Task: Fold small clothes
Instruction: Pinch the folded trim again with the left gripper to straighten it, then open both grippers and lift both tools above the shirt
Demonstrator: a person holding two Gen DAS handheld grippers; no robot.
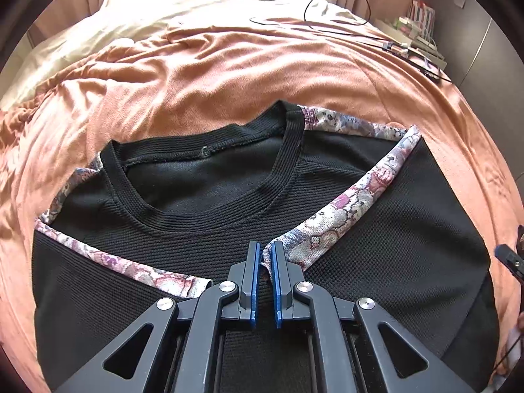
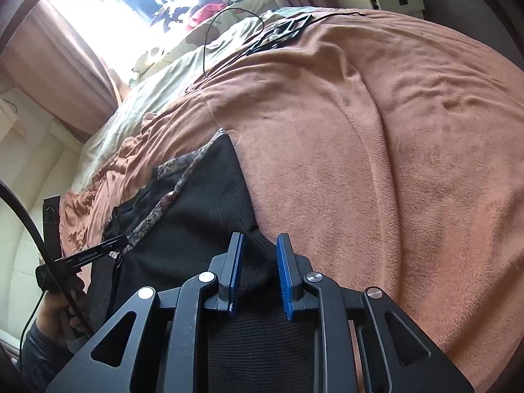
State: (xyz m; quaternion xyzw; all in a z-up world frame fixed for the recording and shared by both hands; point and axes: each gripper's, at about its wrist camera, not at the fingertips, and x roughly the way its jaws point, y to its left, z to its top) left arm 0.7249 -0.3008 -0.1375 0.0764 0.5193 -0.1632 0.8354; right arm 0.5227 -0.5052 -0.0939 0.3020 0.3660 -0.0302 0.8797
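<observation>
Left claw (image 1: 266, 252) pinching floral sleeve hem (image 1: 347, 203), black shirt (image 1: 209, 196) on bed (image 1: 262, 65)

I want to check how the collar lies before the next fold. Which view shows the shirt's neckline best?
The left wrist view: the ribbed neckline of the black shirt lies open and fully visible, beyond the left gripper pinching the floral trim. The right wrist view shows only the shirt's side edge; the neckline is not discernible.

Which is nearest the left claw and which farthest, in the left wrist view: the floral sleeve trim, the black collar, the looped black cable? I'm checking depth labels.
1. Floral sleeve trim: pinched in the left claw, running up to the right.
2. Black collar: just beyond, centre of the shirt.
3. Looped black cable: far end of the bed, upper right.
</observation>
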